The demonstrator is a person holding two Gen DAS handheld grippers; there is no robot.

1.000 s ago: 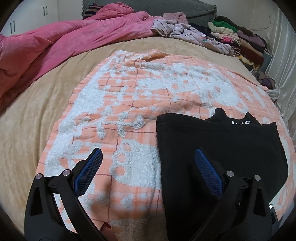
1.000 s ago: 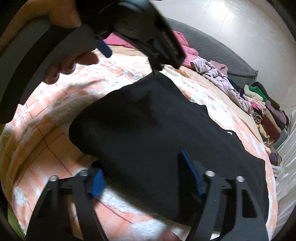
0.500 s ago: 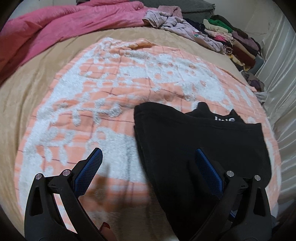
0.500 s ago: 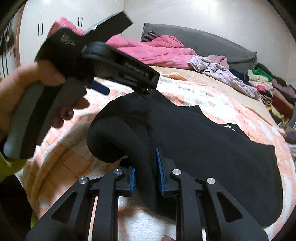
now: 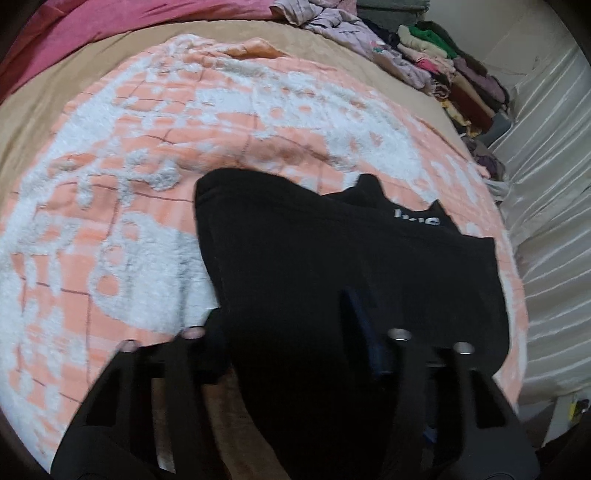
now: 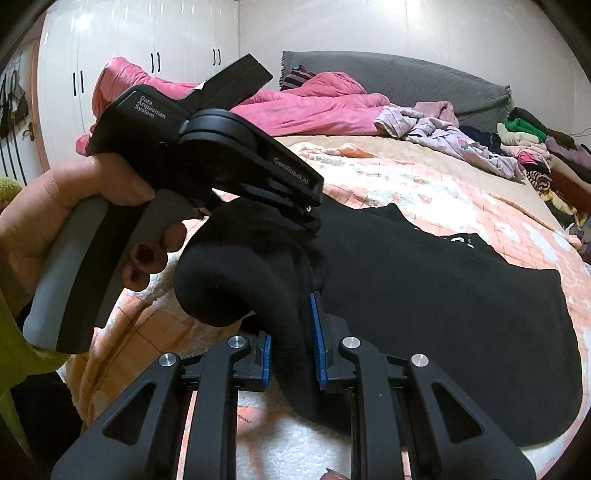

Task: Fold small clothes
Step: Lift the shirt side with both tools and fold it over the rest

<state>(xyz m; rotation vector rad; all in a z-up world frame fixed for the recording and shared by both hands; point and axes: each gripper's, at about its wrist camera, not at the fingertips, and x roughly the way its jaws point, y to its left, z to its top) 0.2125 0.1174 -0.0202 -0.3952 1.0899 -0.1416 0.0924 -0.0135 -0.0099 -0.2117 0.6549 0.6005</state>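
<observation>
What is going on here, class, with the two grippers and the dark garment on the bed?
A person is folding a black garment that lies on an orange-and-white blanket on the bed. The right gripper is shut on the garment's near edge, lifted into a hump. The left gripper, held in the person's left hand, has just been closing and now pinches the same edge further along. The fold itself is not yet made; most of the garment lies flat.

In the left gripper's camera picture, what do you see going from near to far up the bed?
Black garment → fluffy orange-and-white blanket → tan bedsheet → crumpled pink duvet.
</observation>
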